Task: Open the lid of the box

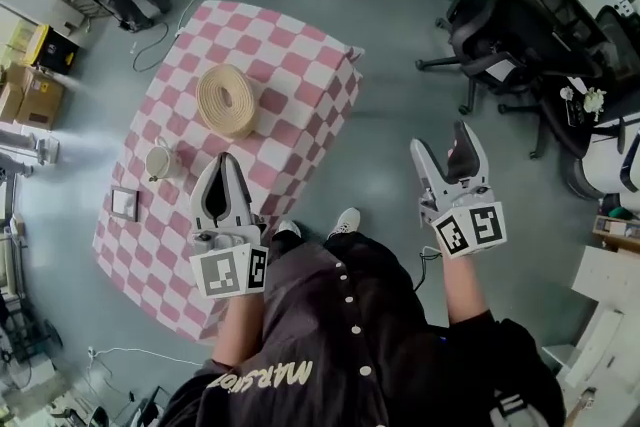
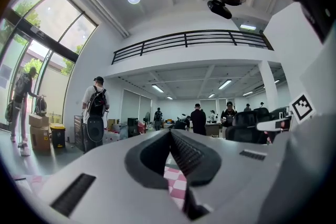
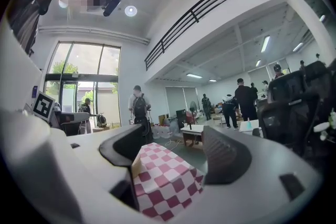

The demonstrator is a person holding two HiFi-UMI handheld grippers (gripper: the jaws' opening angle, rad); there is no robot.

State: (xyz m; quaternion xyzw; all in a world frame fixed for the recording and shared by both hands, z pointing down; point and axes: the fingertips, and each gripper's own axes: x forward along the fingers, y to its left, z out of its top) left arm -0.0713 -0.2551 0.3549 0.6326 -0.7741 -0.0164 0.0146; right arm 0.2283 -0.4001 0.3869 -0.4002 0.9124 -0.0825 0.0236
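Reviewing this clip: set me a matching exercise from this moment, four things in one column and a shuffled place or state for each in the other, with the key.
Things
1. round beige woven coil
2. small square grey-framed item
3. left gripper
4. right gripper

Place or state
A. jaws apart, over the grey floor
B. jaws together, over the pink-and-white checked cloth
C. by the cloth's left edge in the head view
D. on the cloth's far half

Pairs: 1-D, 2-C, 3-B, 4-A
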